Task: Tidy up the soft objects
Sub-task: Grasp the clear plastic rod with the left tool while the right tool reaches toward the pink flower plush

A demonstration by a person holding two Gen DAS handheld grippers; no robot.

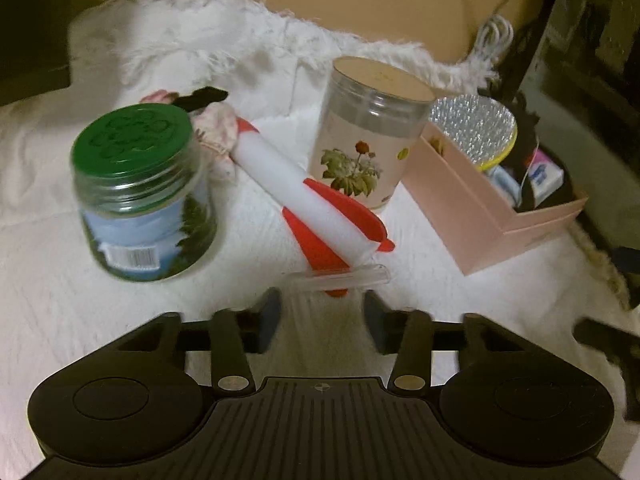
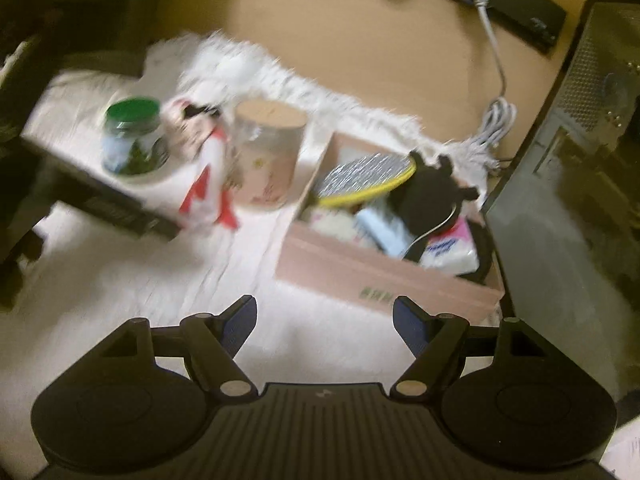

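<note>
My left gripper (image 1: 322,316) hovers open over the white bedding, its jaws empty, just short of the tail of a white and red rocket toy (image 1: 312,196). A pink floral fabric piece (image 1: 216,128) lies behind the rocket's nose. To the right stands a pink box (image 1: 480,208) holding a silver and yellow disc (image 1: 472,132) and other small items. My right gripper (image 2: 326,320) is open and empty above the bedding, near the front wall of the pink box (image 2: 360,272). Inside the box lie a black soft item (image 2: 432,196) and a tissue pack (image 2: 452,248).
A green-lidded glass jar (image 1: 140,188) stands left of the rocket and a floral canister (image 1: 368,136) right of it. A shaggy white rug (image 1: 224,40) lies behind. A dark cabinet (image 2: 560,200) rises at the right, with a white cable (image 2: 496,80) on the floor.
</note>
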